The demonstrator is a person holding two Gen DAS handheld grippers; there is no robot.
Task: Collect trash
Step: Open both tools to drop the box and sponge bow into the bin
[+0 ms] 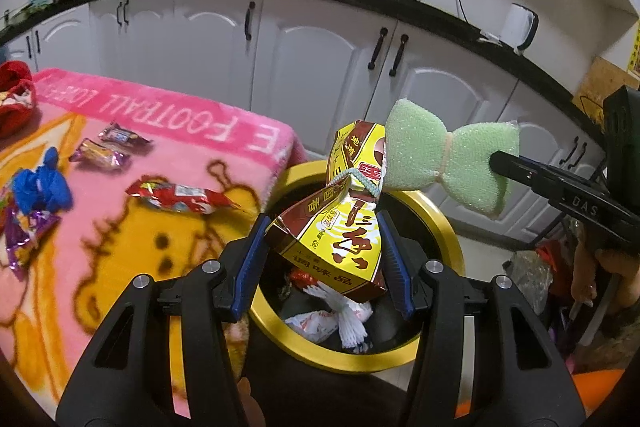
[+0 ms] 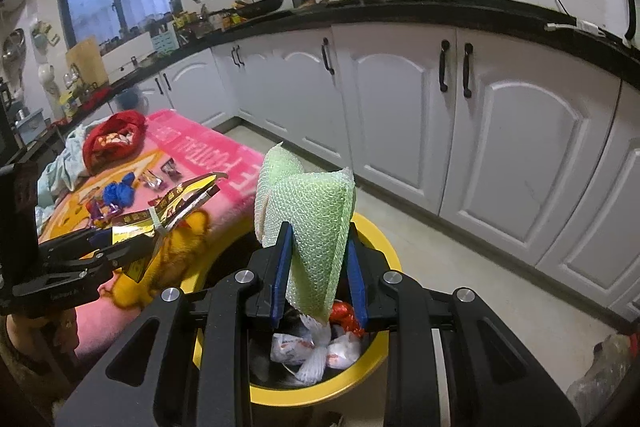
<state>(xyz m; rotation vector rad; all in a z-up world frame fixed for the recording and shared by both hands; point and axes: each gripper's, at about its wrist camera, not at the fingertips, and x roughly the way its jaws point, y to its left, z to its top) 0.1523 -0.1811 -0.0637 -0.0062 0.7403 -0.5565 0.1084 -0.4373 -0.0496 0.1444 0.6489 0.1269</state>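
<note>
Several candy wrappers (image 1: 176,195) are left on the pink blanket (image 1: 120,247) beside the yellow-rimmed bin (image 1: 440,215), white cabinets (image 2: 500,147) behind; over the bin, a crumpled seasoning box (image 1: 332,243) is clamped by the left gripper (image 1: 324,263), a green sponge (image 2: 316,223) by the right gripper (image 2: 318,279).

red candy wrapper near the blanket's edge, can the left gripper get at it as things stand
Probably not yet: the left gripper is shut on the yellow seasoning box over the bin; the red candy wrapper lies unobstructed.

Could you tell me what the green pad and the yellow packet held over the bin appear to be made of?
Green pad: soft mesh-covered sponge, judging by its netted texture and pinched waist. Yellow packet: probably thin card or foil-lined paper; it creases sharply and glints.
</note>
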